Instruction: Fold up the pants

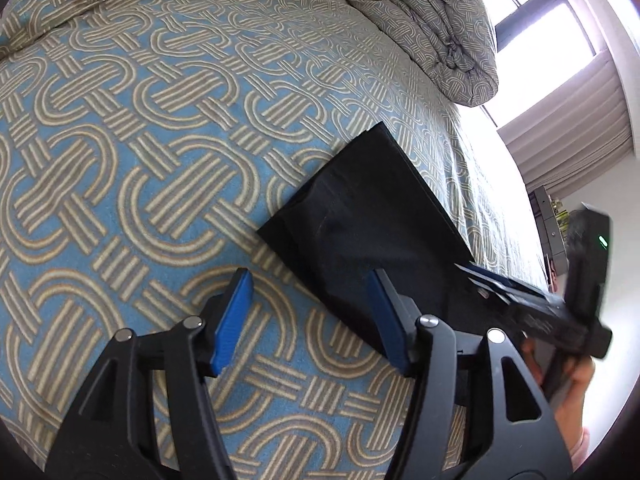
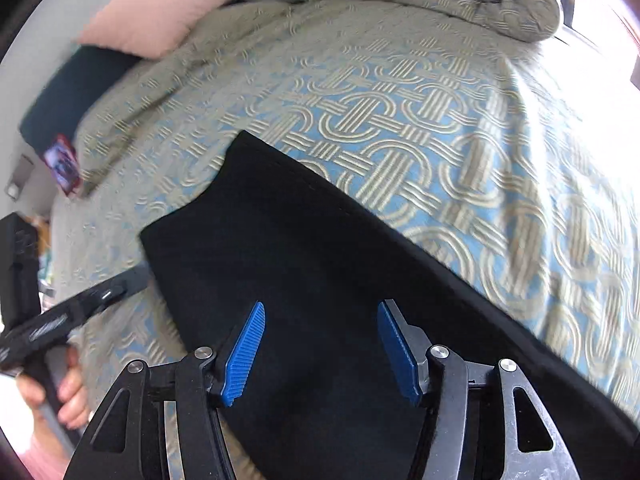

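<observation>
The black pants (image 1: 372, 216) lie flat on the patterned bed cover, folded into a long dark slab; in the right wrist view the pants (image 2: 312, 272) fill the lower middle. My left gripper (image 1: 310, 280) is open and empty, over the pants' near left edge, its right finger above the cloth. My right gripper (image 2: 322, 312) is open and empty, just above the pants. The right gripper's body shows in the left wrist view (image 1: 560, 312), held in a hand. The left gripper's body shows in the right wrist view (image 2: 60, 320).
The bed cover (image 1: 160, 140) is blue with beige interlocking loops. A bunched duvet (image 1: 424, 20) lies at the far end. A pink pillow (image 2: 156, 16) and a small red card (image 2: 64, 164) lie at the far left. A bright window (image 1: 532, 12) and curtain are at right.
</observation>
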Available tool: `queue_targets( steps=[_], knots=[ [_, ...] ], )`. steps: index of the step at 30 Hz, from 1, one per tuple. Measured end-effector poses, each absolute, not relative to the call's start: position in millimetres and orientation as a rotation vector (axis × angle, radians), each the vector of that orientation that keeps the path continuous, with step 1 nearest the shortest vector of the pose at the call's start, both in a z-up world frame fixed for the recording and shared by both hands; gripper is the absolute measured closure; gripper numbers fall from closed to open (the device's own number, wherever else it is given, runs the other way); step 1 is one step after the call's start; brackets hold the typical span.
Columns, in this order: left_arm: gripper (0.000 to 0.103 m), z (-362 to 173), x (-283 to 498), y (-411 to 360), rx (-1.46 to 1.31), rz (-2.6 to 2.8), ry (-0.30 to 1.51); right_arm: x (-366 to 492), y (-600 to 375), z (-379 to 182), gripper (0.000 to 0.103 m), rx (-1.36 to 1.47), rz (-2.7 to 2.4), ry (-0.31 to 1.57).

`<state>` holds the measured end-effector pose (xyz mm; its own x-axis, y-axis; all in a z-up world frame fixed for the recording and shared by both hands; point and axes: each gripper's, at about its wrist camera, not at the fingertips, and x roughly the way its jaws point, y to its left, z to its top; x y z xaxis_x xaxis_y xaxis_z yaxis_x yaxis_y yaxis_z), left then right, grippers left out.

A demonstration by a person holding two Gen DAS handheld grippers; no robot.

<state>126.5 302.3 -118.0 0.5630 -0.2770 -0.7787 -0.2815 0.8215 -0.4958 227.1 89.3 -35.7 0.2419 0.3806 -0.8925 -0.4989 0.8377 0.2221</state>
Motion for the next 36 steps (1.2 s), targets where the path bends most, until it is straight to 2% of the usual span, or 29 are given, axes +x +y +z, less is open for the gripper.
queue_targets(
  steps=[3,4,6,7,8,9,11,17,21,25,29,36],
  knots=[
    [0.042,-120,138,301,-0.635,-0.006,0.979,260,117,-61,0.045,-0.168,0.512,1.202],
    [0.042,-122,142,300,-0.635,-0.011,0.978,267,122,-67,0.041,-0.156,0.5,1.191],
    [0.045,-124,150,301,-0.649,-0.014,0.975,274,129,-62,0.04,-0.153,0.474,1.139],
    [0.056,-126,153,303,-0.664,-0.009,0.975,275,135,-63,0.04,-0.184,0.471,1.124],
    [0.075,-127,155,305,-0.677,0.002,0.979,276,139,-63,0.042,-0.217,0.475,1.111],
    [0.083,-129,156,309,-0.691,0.012,0.989,276,142,-62,0.042,-0.237,0.477,1.105],
    [0.09,-134,155,318,-0.756,-0.015,0.995,272,137,-55,0.044,-0.225,0.46,1.105],
    [0.092,-133,151,318,-0.765,-0.038,0.978,217,89,-11,0.044,-0.068,0.545,1.04],
    [0.093,-121,150,312,-0.742,-0.04,0.963,178,49,-6,0.044,0.03,0.565,1.075],
    [0.093,-103,154,304,-0.687,-0.041,0.945,160,-1,-21,0.043,0.271,0.554,1.179],
    [0.093,-79,159,288,-0.606,-0.048,0.925,147,-33,-69,0.042,0.531,0.486,1.402],
    [0.093,-38,163,255,-0.472,-0.066,0.884,108,-35,-74,0.042,0.687,0.611,1.424]
  ],
)
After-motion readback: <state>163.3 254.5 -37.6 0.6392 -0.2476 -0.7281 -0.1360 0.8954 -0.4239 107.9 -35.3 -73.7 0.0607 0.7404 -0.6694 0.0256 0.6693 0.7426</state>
